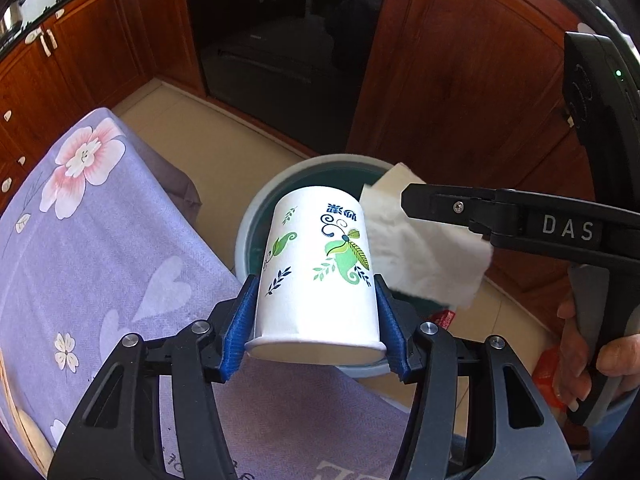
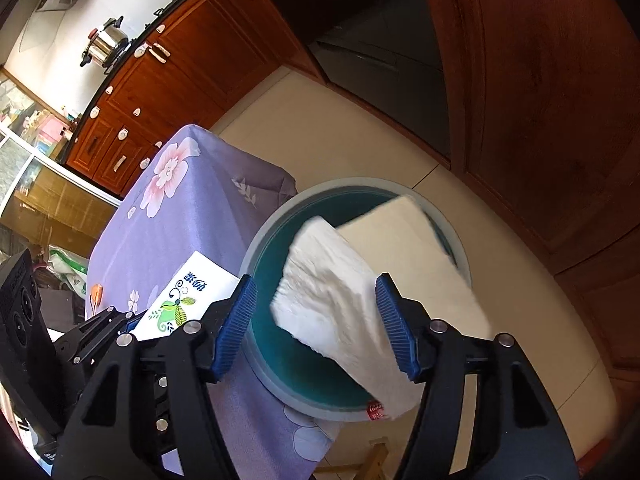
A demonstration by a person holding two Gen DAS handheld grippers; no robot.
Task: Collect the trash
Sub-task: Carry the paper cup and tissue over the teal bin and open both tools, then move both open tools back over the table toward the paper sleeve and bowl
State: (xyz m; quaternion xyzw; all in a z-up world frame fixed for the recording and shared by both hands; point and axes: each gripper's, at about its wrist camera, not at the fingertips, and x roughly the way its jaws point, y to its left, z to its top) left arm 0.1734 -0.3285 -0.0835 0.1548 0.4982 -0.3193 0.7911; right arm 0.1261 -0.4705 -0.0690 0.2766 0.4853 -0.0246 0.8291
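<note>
A: Where is the trash?

B: The paper cup (image 1: 316, 276), white with green leaves and blue script, sits between the blue pads (image 1: 240, 328) of the left gripper (image 1: 316, 320). The pads press its sides near the rim, so that tool is clamped on the cup. The cup lies tilted, its base pointing toward twelve o'clock, over the near rim of the bin (image 1: 248, 232).

A: And the other piece?

B: A white tissue (image 2: 332, 292) hangs between the pads (image 2: 394, 324) of the right gripper (image 2: 316, 320). Those jaws stand apart. The tissue touches the pad at three o'clock and is clear of the pad at nine o'clock, its edges blurred. It is above the bin's teal inside (image 2: 276, 264).

A: What lies around the bin?

B: From the left wrist, a lilac flowered cloth (image 1: 100, 240) covers a table at nine o'clock of the bin, just beside it. A pale tiled floor (image 1: 224, 148) lies at twelve o'clock, with a dark oven door (image 1: 280, 40) and wooden cabinets (image 1: 460, 80) beyond. A hand (image 1: 580, 356) grips the right tool's handle at four o'clock. From the right wrist, a steel pot (image 2: 108, 46) stands on the counter at ten o'clock, well apart.
</note>
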